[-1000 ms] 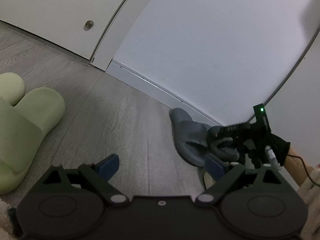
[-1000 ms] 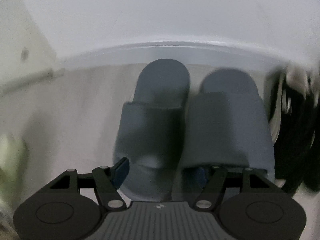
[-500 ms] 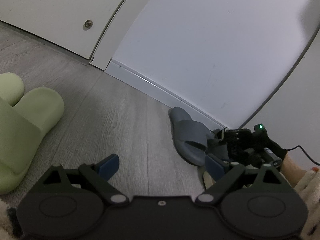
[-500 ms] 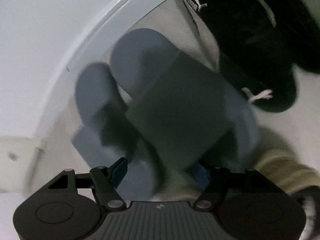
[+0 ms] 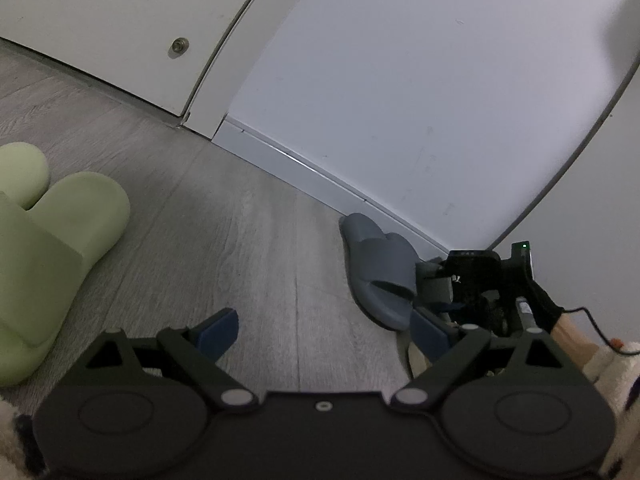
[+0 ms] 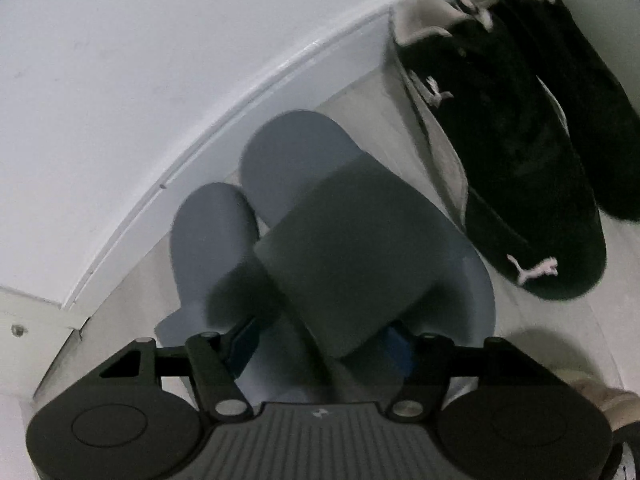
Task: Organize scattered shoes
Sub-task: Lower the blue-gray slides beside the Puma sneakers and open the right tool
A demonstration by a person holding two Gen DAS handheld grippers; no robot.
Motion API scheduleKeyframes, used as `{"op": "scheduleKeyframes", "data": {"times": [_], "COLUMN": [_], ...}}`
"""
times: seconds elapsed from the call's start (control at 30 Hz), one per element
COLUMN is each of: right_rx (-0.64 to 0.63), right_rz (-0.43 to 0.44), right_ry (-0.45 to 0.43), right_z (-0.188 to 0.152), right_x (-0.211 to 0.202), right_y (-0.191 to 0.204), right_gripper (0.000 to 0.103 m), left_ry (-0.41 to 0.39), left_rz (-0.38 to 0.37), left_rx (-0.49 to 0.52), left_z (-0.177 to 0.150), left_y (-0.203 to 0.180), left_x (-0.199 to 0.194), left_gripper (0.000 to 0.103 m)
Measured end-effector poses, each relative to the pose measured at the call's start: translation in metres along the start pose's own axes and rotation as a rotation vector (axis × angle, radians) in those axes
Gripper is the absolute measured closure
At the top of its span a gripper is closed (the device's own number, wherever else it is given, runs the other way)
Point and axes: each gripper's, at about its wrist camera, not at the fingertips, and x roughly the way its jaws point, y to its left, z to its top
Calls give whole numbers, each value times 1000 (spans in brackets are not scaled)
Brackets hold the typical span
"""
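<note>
Two grey-blue slippers lie toes toward the baseboard [image 6: 200, 152]. My right gripper [image 6: 320, 344] is shut on the right grey slipper [image 6: 348, 256] at its strap, holding it tilted and overlapping the left grey slipper [image 6: 212, 232]. In the left wrist view, that left grey slipper [image 5: 378, 272] rests on the floor by the wall, with a gloved hand [image 5: 540, 300] just right of it. My left gripper [image 5: 324, 330] hangs open over bare floor, nothing between its fingers. A pair of green slippers [image 5: 60, 240] lies at the far left.
A pair of black sneakers [image 6: 512, 168] with white logos stands against the wall, right of the grey slippers. A white door [image 5: 120, 20] with a small stopper meets the grey wood floor [image 5: 240, 240]. A cable [image 5: 592, 320] trails at the right.
My right gripper has swung and rolled with the grey slipper in it, bringing the black sneakers into view on the right. The left gripper has barely moved.
</note>
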Motion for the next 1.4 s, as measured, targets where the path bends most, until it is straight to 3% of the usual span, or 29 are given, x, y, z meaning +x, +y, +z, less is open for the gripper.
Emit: {"op": "scheduleKeyframes", "data": {"times": [0.1, 0.2, 0.27, 0.33, 0.47, 0.57, 0.67, 0.73, 0.8, 1.0, 1.13, 1.2, 1.23, 1.33, 1.4], "right_rx": [-138, -318, -456, -569, -705, -747, -770, -774, -696, -717, -723, -744, -748, -788, -821], "right_rz": [-108, -222, -209, -157, -121, -200, -303, -362, -328, -244, -135, -142, -143, -167, -225], "right_ry": [-9, -150, -298, -362, -362, -329, -365, -385, -366, -435, -524, -529, -518, -376, -333], "right_z": [-23, -53, -82, -100, -118, -123, -125, -125, -112, -116, -138, -145, -145, -148, -151], "right_x": [-16, -37, -45, -40, -8, 30, 40, 45, 41, 9, -62, -91, -93, -123, -131], "right_y": [12, 33, 54, 72, 105, 129, 137, 141, 130, 106, 76, 56, 52, 10, -9], "right_gripper": [34, 33, 23, 21, 20, 19, 27, 26, 26, 25, 4, 3, 3, 3, 5], "left_ry": [-5, -10, -10, -8, -8, -9, -10, -12, -16, -22, -35, -39, -39, -38, -39], "left_rz": [-4, -10, -12, -11, -6, -2, -5, -8, -14, -14, -10, -9, -8, -6, -5], "left_rx": [1, 6, 11, 10, 4, -4, -7, -6, -3, 5, 5, 12, 15, 21, 24], "left_z": [0, -1, -1, -1, 0, 1, 2, 2, 2, 3, 3, 3, 3, 3, 3], "left_y": [0, -1, -1, 0, 3, 3, 4, 3, 3, 7, 9, 8, 8, 7, 6], "left_x": [-1, -2, -3, -3, -4, -4, -4, -5, -6, -10, -12, -12, -12, -13, -13], "left_gripper": [10, 10, 10, 10, 10, 10, 10, 10, 10, 10, 10, 10, 10, 10, 10]}}
